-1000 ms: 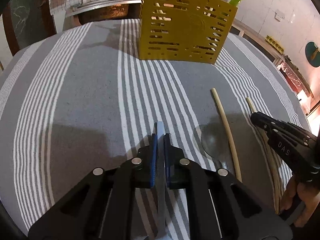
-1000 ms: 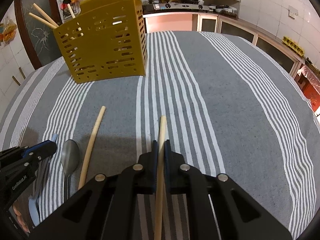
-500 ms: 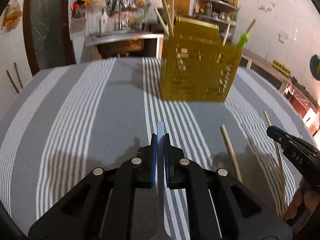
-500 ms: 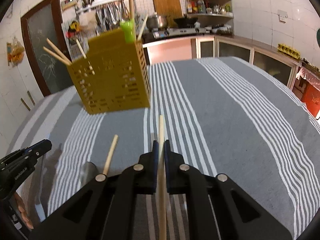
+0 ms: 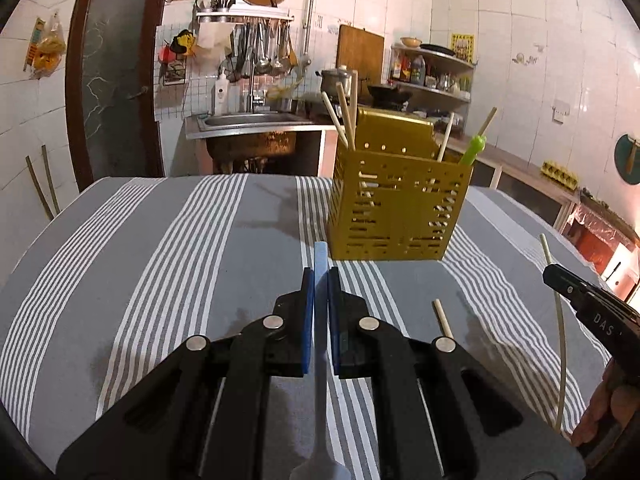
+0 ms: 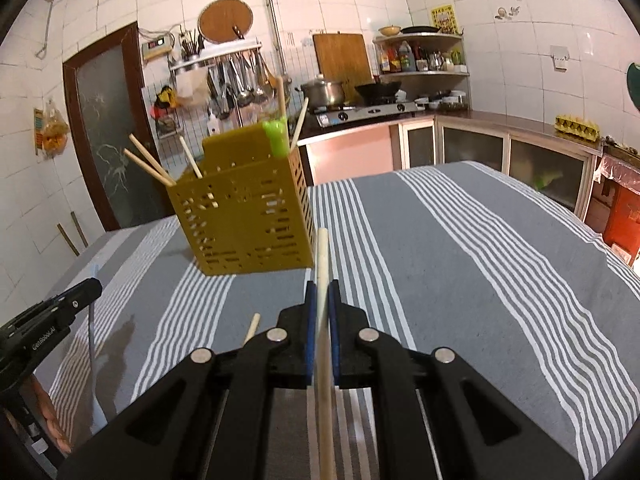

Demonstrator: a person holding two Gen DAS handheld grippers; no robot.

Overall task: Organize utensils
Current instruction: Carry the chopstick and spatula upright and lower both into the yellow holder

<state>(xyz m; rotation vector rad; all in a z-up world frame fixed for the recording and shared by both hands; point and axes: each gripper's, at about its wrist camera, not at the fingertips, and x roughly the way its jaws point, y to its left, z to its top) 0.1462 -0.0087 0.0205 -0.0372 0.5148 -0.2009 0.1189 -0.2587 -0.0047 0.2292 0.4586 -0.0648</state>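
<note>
Left wrist view: the left gripper (image 5: 319, 276) clamps a blue utensil handle (image 5: 320, 258); the yellow caddy (image 5: 396, 208) stands at one o'clock.

Right wrist view: the right gripper (image 6: 320, 290) pinches a chopstick (image 6: 322, 256), caddy at eleven o'clock.

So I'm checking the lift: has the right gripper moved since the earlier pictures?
Yes. The right gripper, shut on the chopstick, has risen and tilted up: the yellow basket sits lower in its view.
</note>
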